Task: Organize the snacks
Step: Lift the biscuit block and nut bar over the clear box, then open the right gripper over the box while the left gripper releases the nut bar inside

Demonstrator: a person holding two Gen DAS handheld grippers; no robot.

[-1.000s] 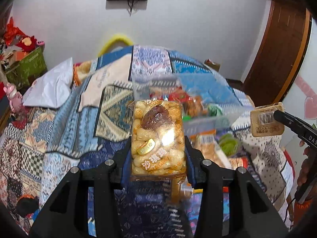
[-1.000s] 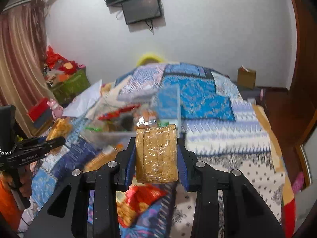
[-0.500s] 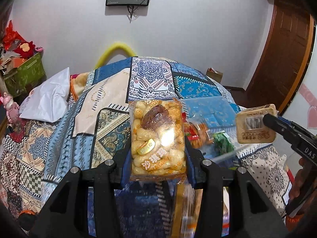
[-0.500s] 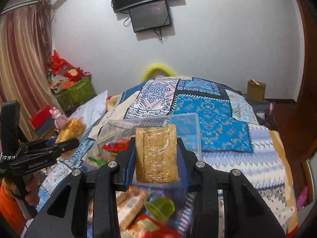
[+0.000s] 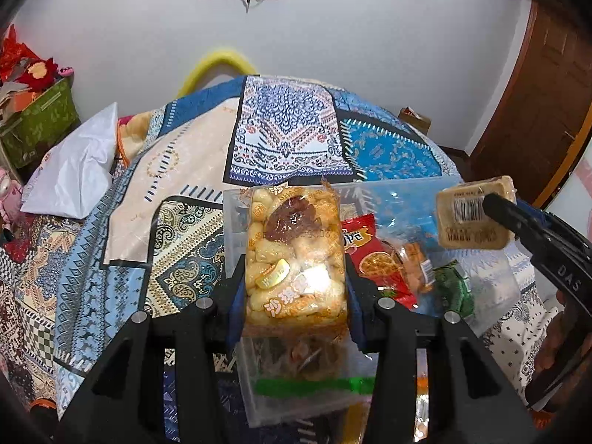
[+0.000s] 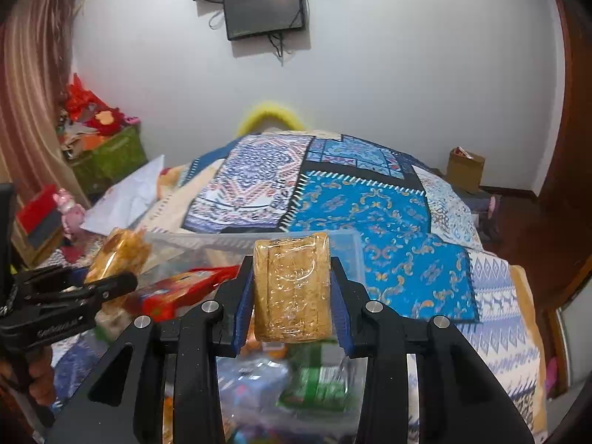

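Note:
My left gripper is shut on a clear pack of golden puffed-rice cake with a dark date on top, held above a clear plastic bin on the bed. My right gripper is shut on a flat brown wrapped cake, also over the bin. In the left wrist view the right gripper's cake shows at the right. In the right wrist view the left gripper's cake shows at the left. The bin holds a red snack pack, an orange pack and a green pack.
A patterned blue quilt covers the bed. A white pillow lies at its left. A green box of toys stands by the left wall, a cardboard box at the right, a wooden door beyond.
Both grippers have moved forward over the bin with their cakes still held. The bin and its snacks now sit closer and lower in both views.

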